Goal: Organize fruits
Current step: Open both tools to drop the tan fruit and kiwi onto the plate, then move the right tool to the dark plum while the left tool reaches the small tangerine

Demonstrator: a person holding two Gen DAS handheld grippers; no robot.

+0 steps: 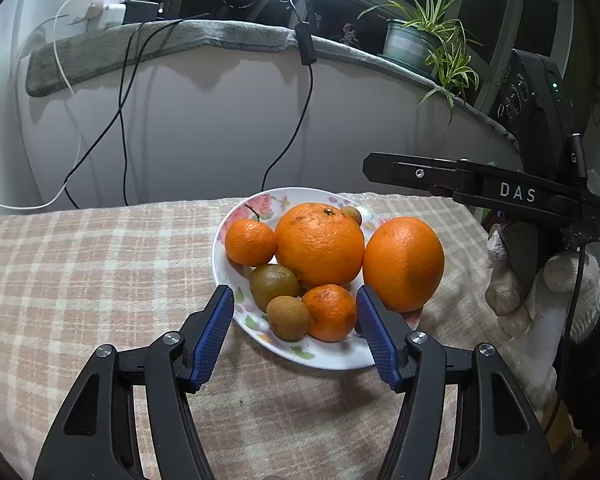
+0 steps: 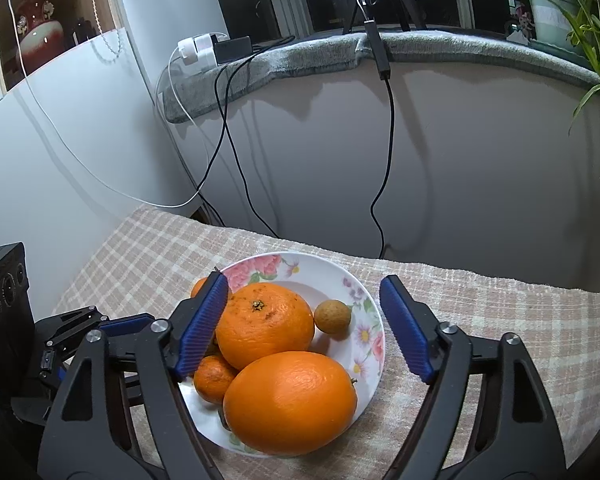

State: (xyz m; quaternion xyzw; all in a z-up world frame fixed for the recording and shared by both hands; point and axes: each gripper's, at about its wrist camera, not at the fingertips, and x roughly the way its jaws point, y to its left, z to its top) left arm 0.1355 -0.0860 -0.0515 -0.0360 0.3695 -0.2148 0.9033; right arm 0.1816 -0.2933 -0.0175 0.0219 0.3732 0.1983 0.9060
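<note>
A flowered white plate [image 1: 332, 360] sits on the checked cloth and holds several fruits. A big rough orange [image 1: 320, 244] is in the middle and a smooth orange [image 1: 404, 264] lies at its right edge. Two mandarins [image 1: 250, 242] [image 1: 330, 312], a greenish fruit [image 1: 274, 286] and small brown fruits [image 1: 288, 317] lie around them. My left gripper [image 1: 295, 294] stands open over the plate's near rim, its pads apart from the fruit. In the right wrist view my right gripper [image 2: 304, 282] is open above the rough orange [image 2: 264, 328] and the smooth orange [image 2: 290, 402], touching neither.
The checked cloth [image 1: 80, 280] covers the surface up to a pale wall [image 1: 220, 128]. Black and white cables [image 1: 120, 120] hang from a grey-covered ledge [image 1: 180, 36] with chargers and a potted plant [image 1: 412, 40]. A gloved hand [image 1: 540, 300] holds the right gripper beside the plate.
</note>
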